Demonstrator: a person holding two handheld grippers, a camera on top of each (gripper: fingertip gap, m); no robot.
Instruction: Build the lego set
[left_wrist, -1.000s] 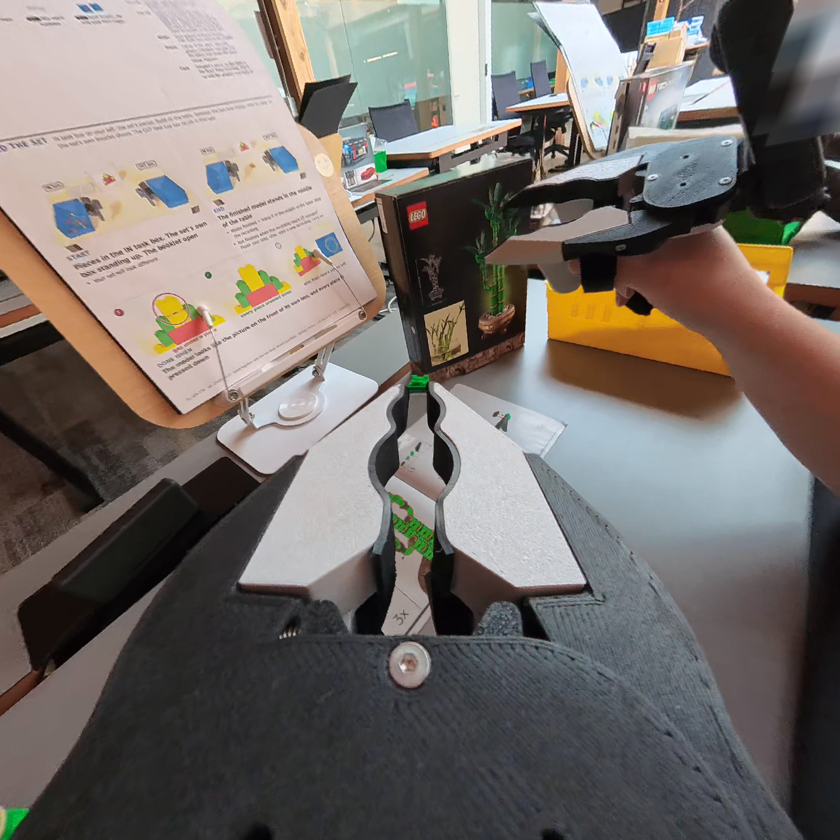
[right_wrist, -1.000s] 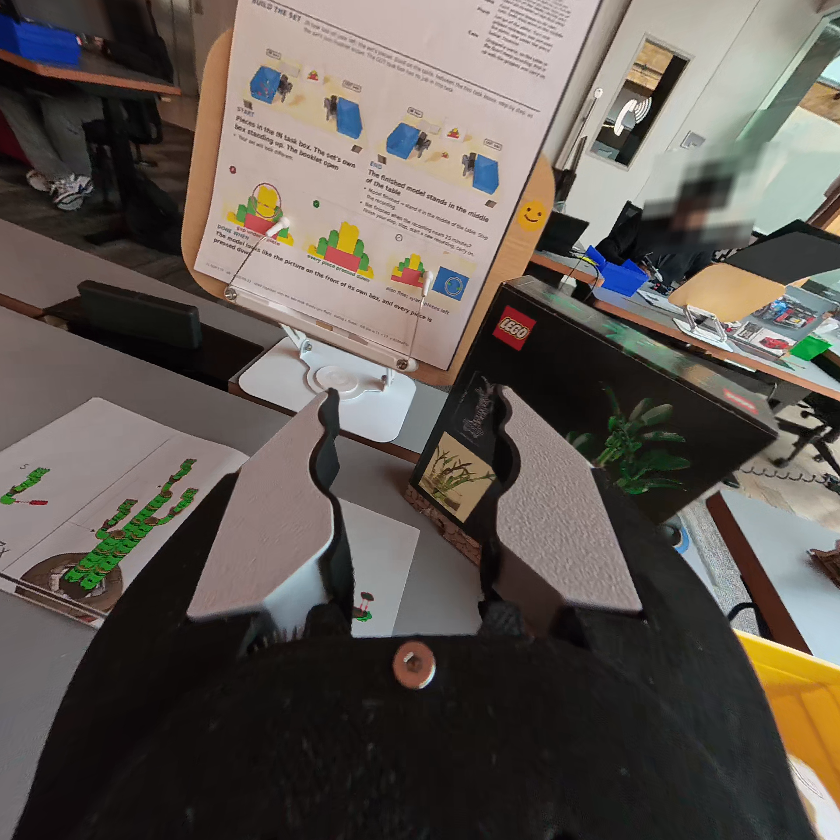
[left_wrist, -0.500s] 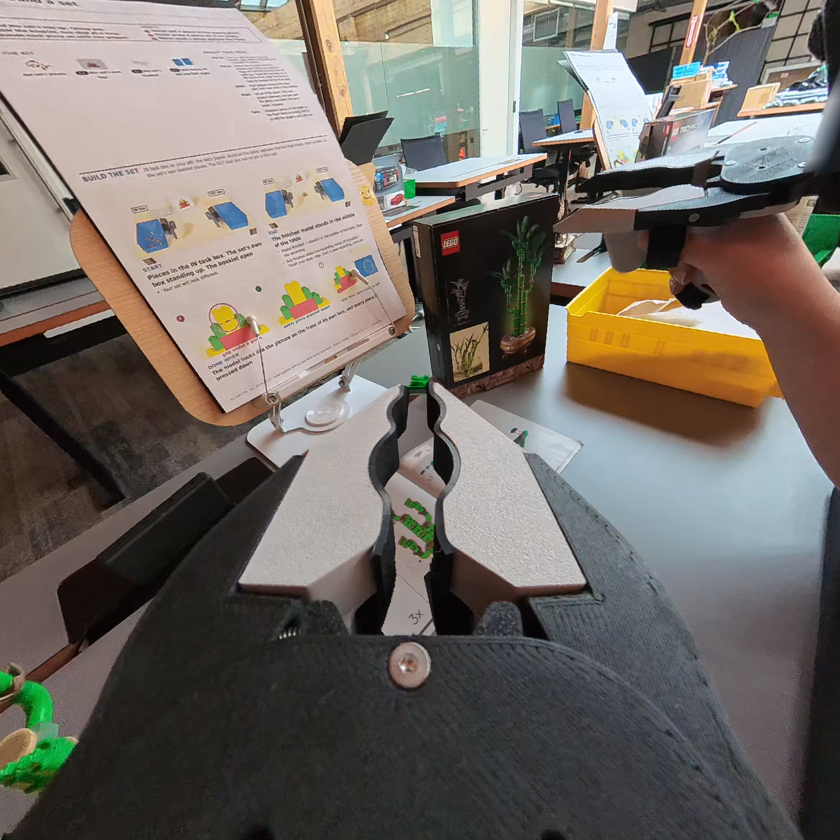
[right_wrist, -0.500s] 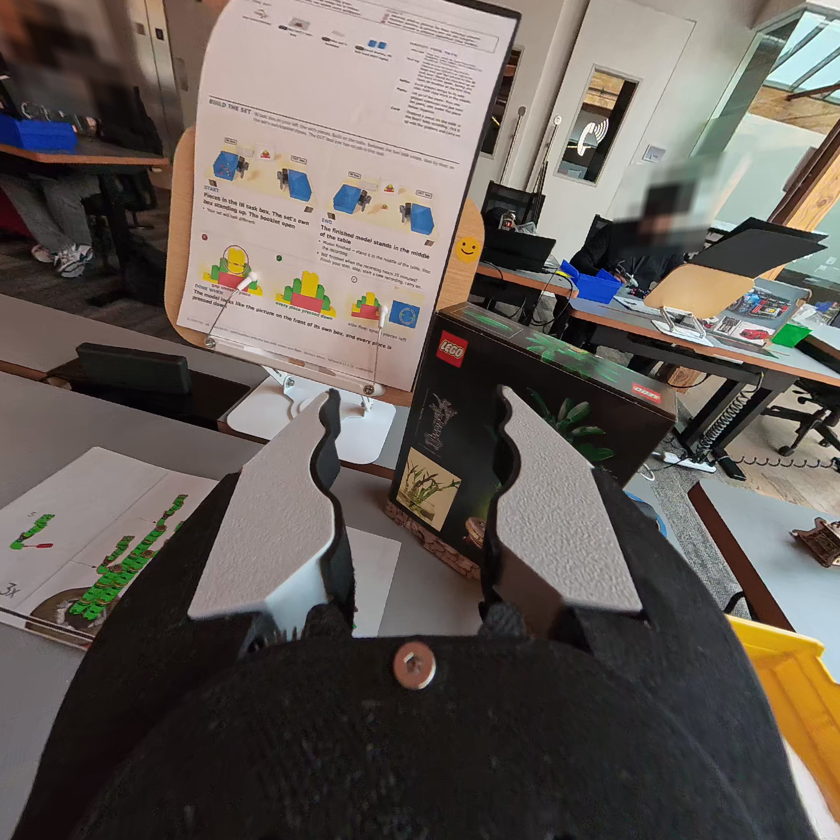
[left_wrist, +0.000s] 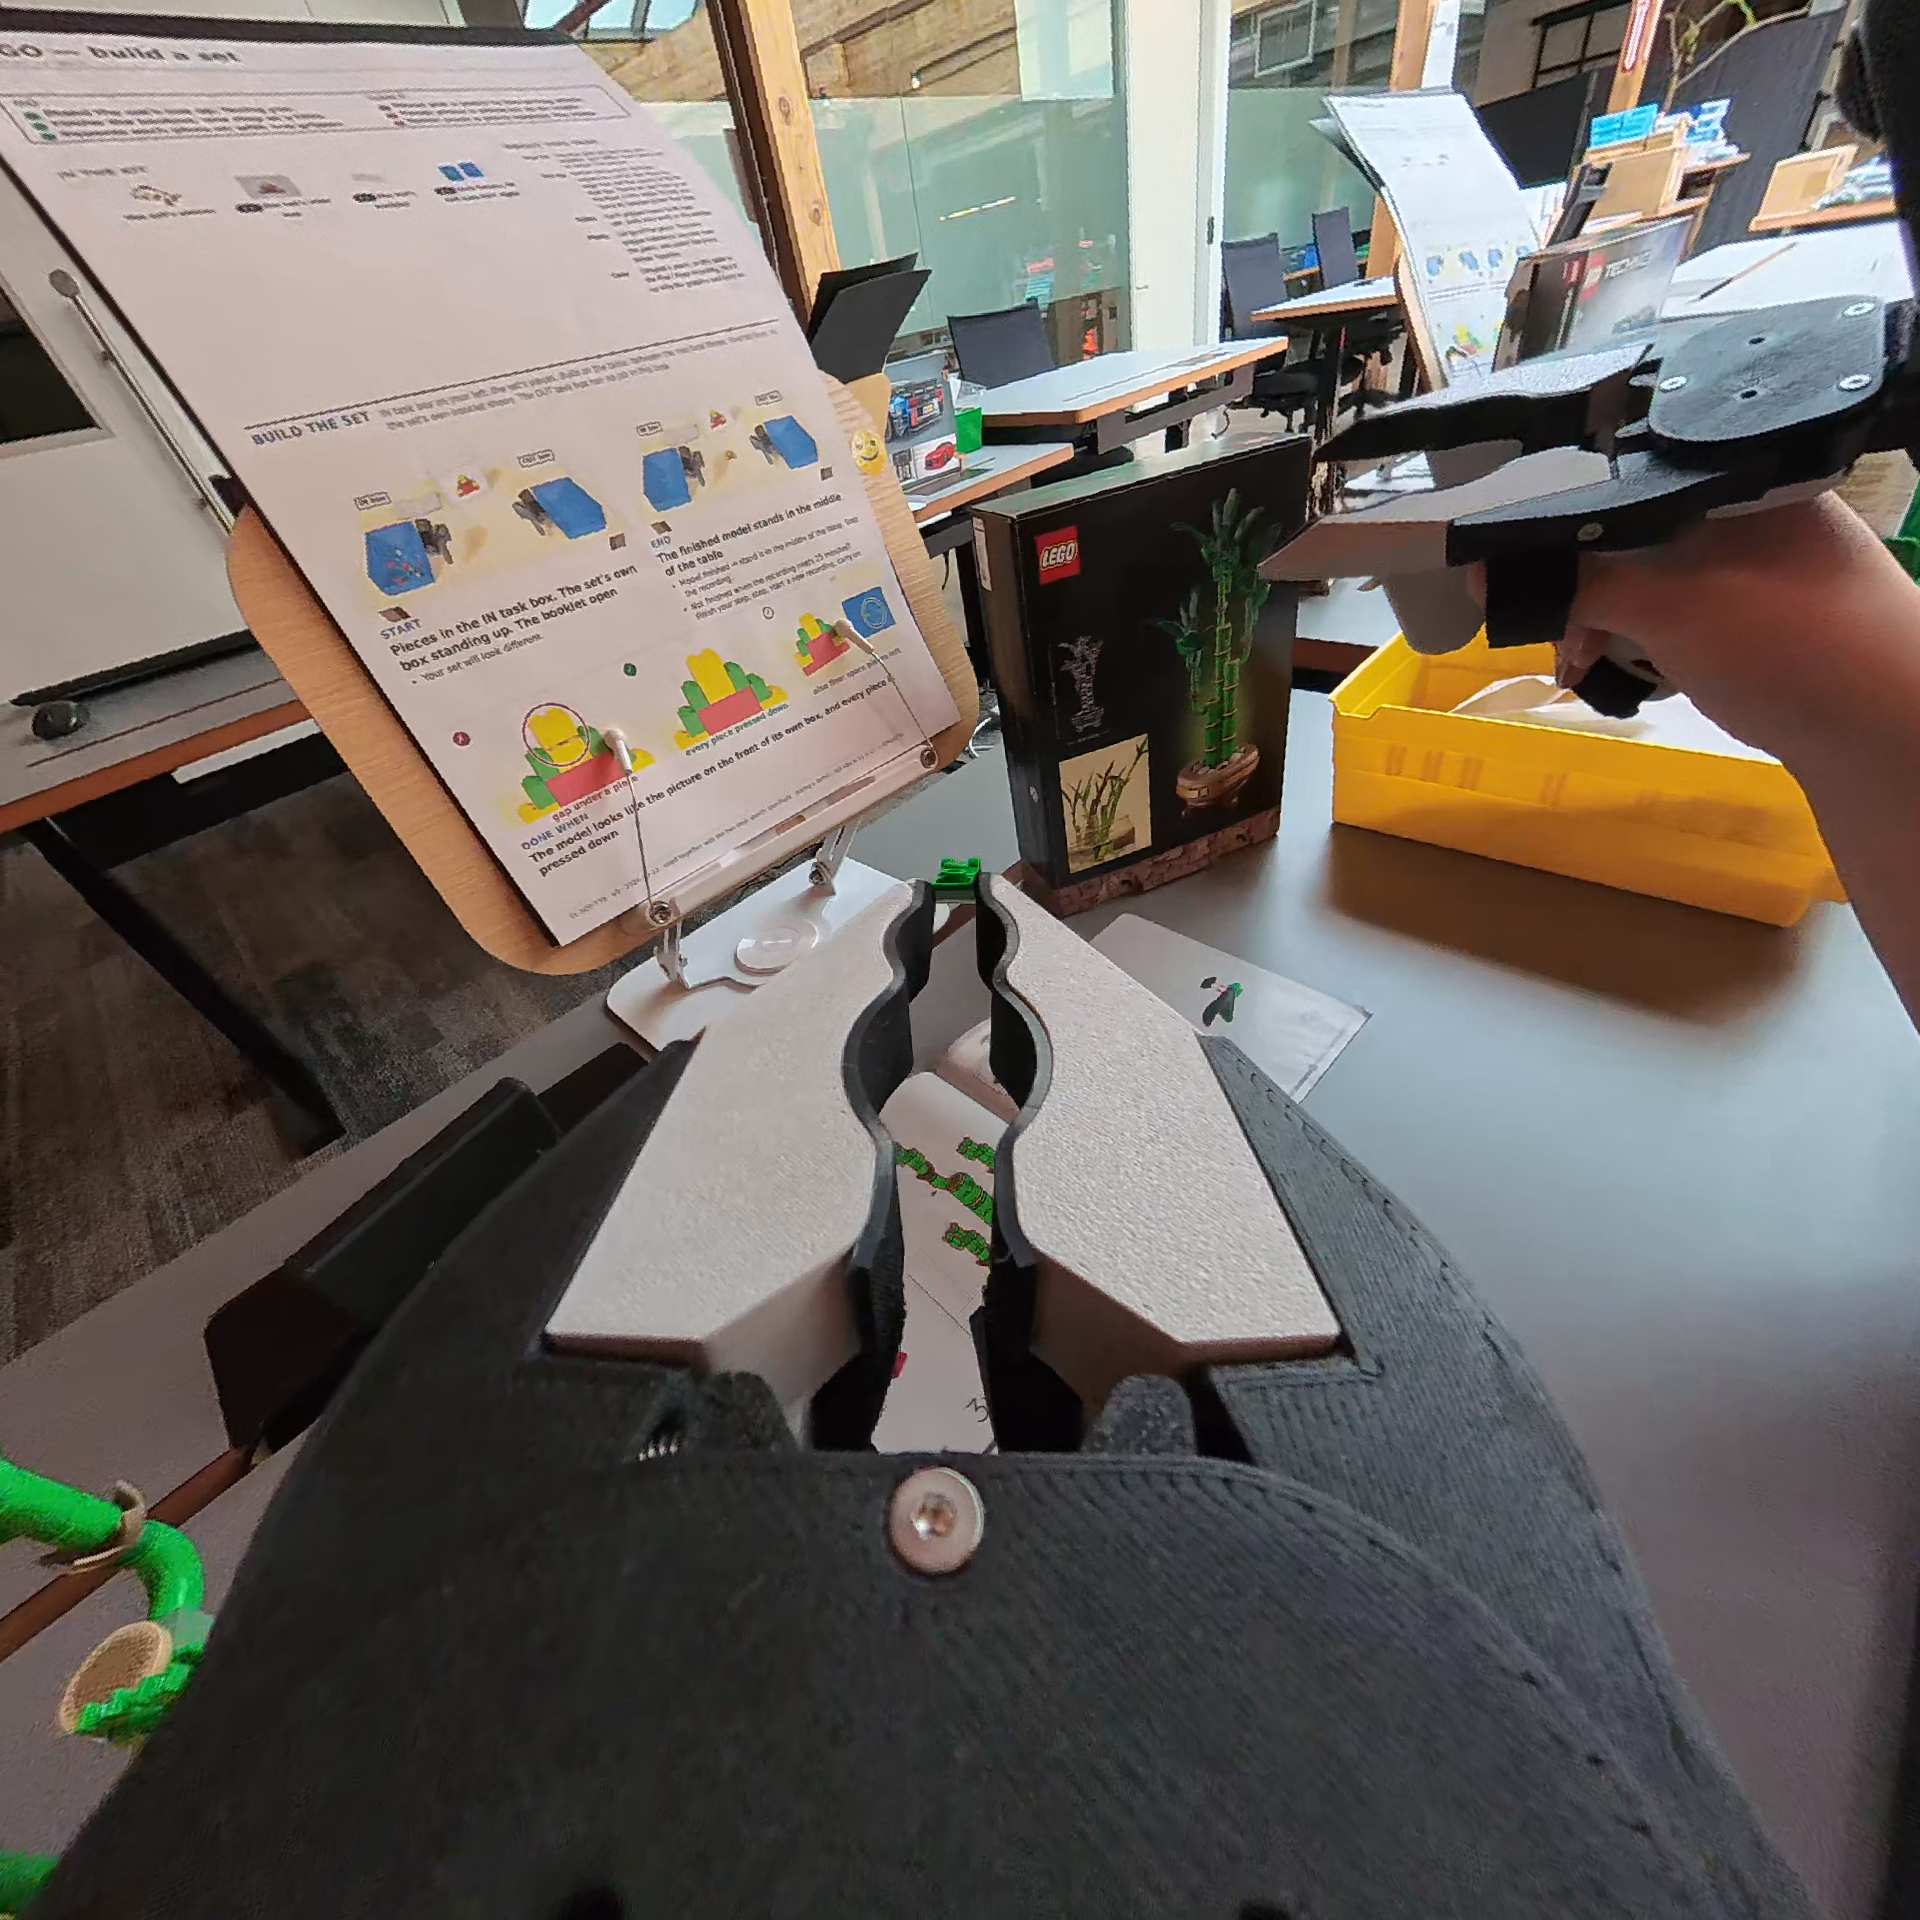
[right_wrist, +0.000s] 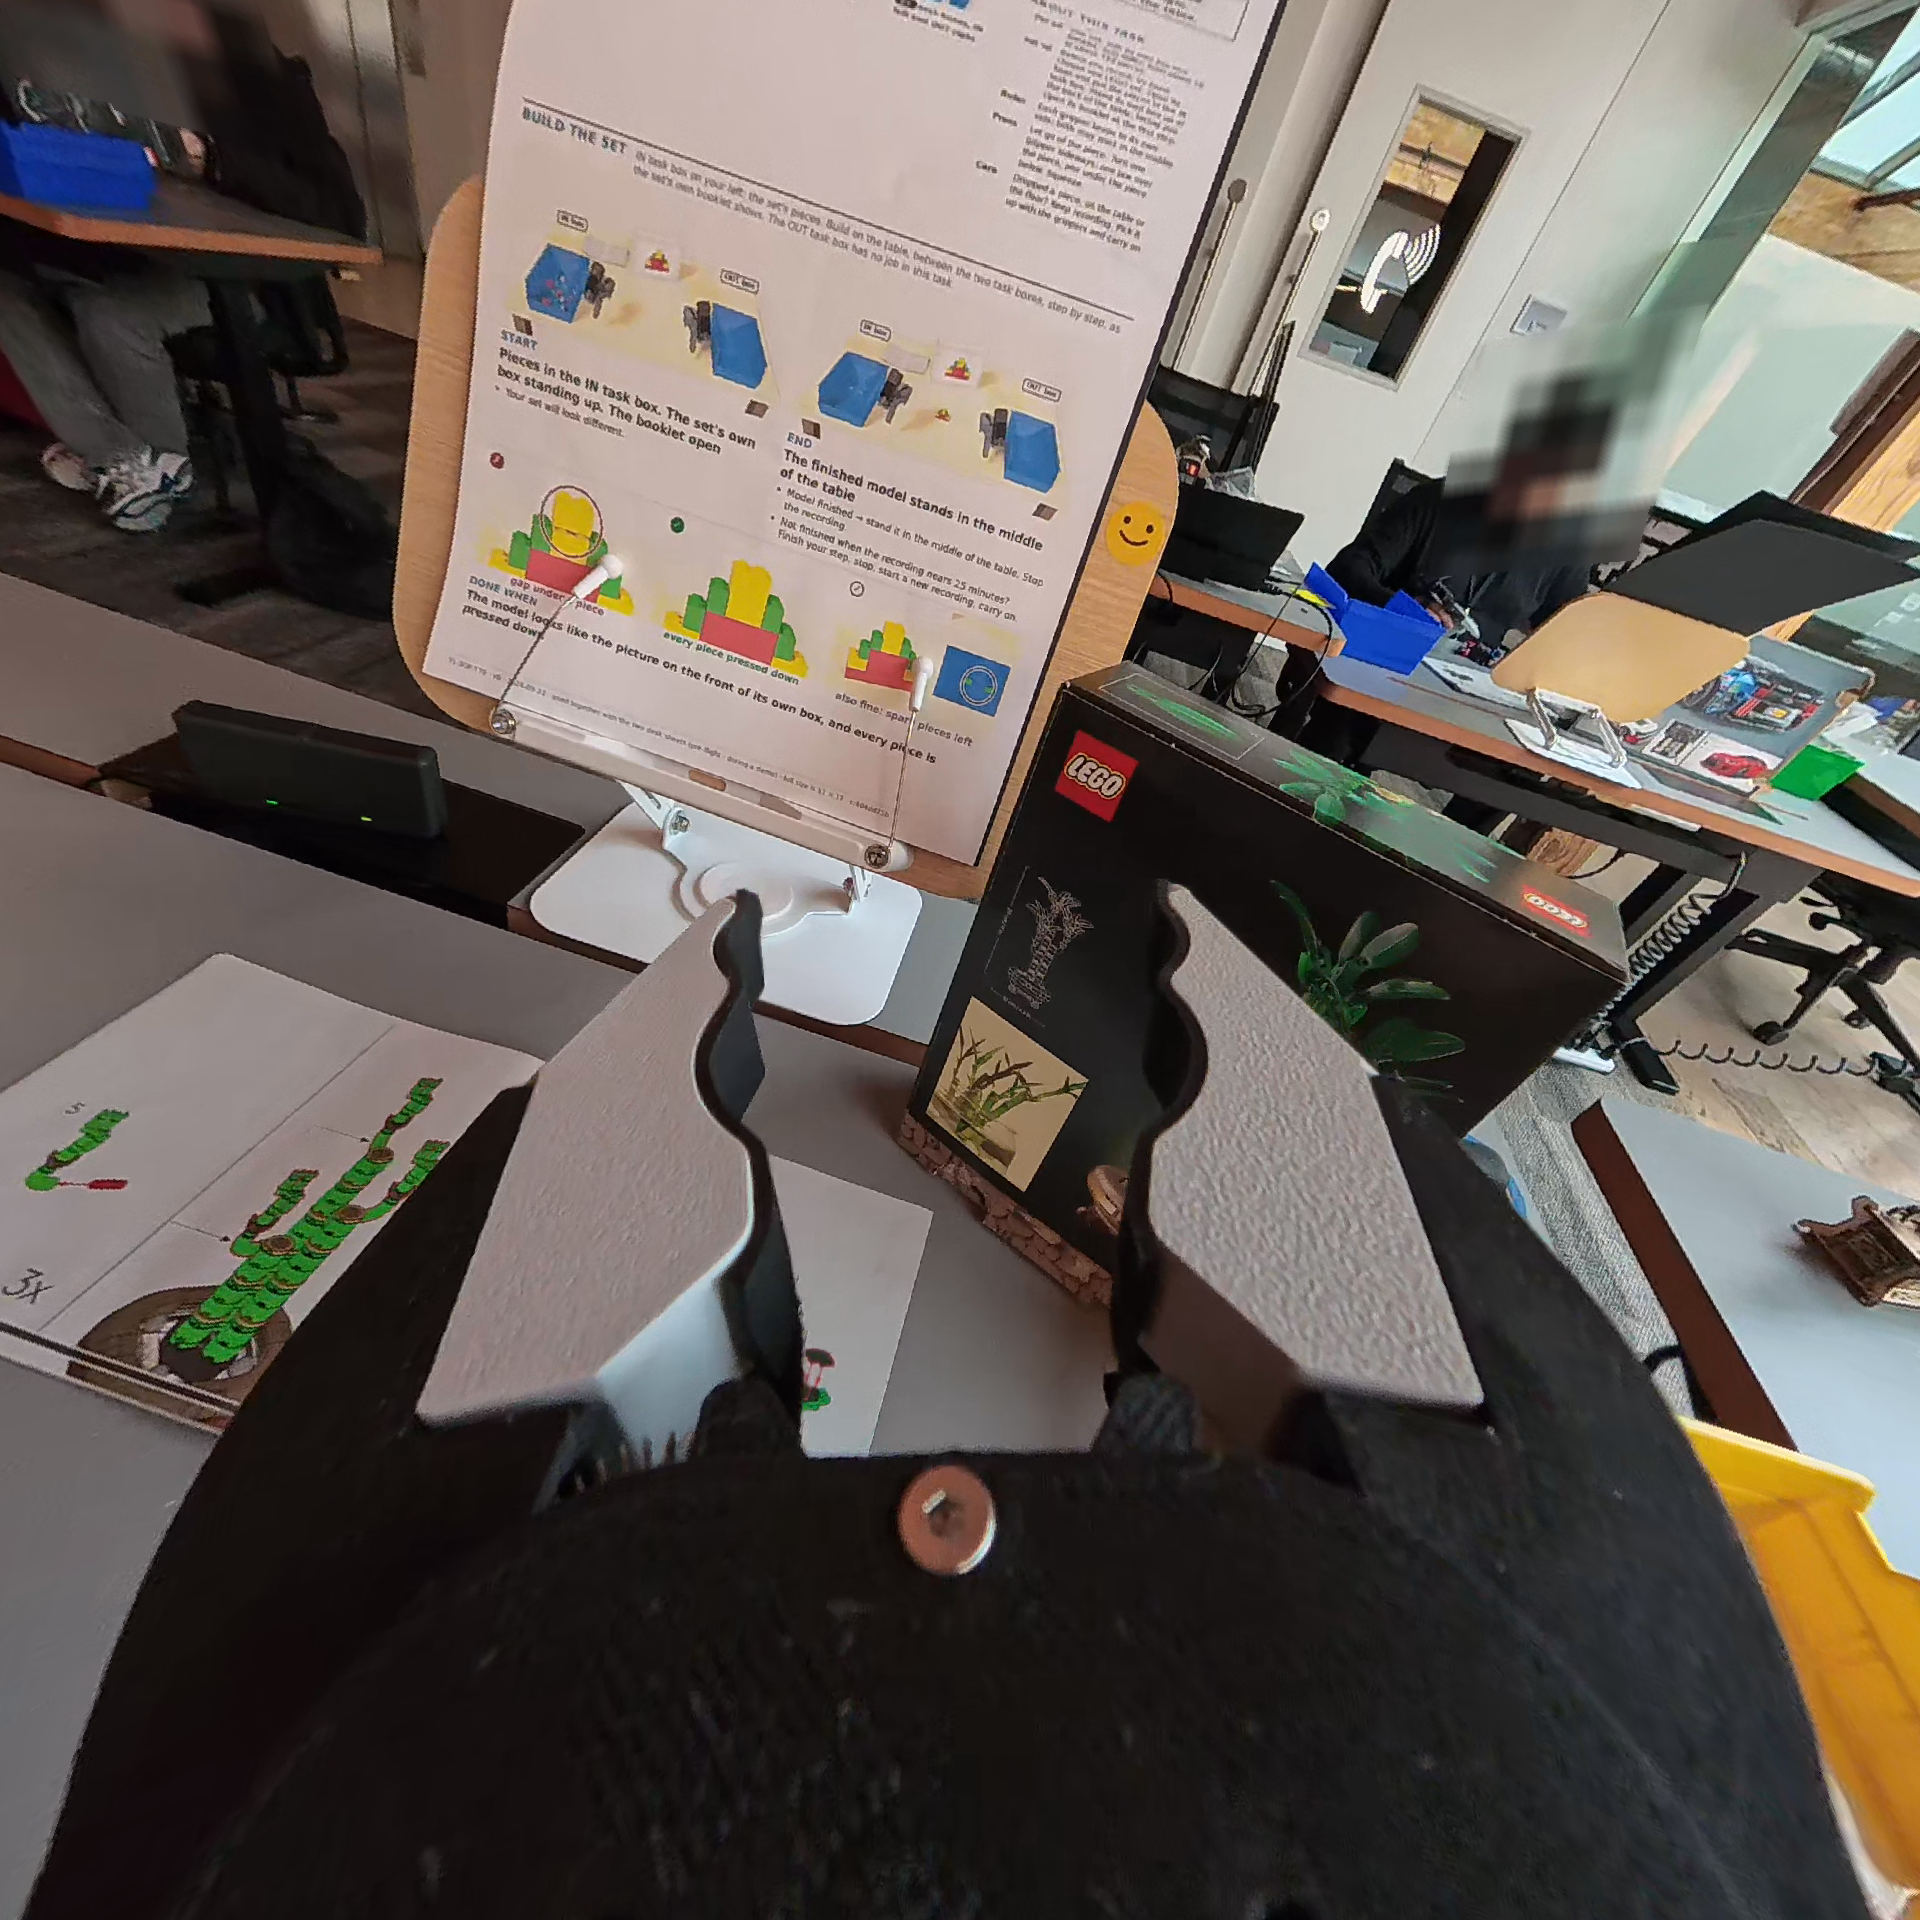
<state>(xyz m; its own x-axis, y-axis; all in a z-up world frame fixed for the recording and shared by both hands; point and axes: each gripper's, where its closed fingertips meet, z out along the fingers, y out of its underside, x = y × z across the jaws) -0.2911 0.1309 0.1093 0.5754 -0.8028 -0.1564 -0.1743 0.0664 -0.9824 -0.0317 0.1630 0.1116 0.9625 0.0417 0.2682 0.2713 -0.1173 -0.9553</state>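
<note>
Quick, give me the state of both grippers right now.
Left gripper: jaws shut on a small green piece pinched at the tips.
Right gripper: jaws open, holding nothing.

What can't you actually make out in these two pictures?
- Left wrist view: the green piece pinched at the left gripper tips is mostly hidden by the fingers.
- Left wrist view: the green model is cut off by the left edge.
- Right wrist view: the yellow bin contents are hidden behind the open right gripper.
</note>
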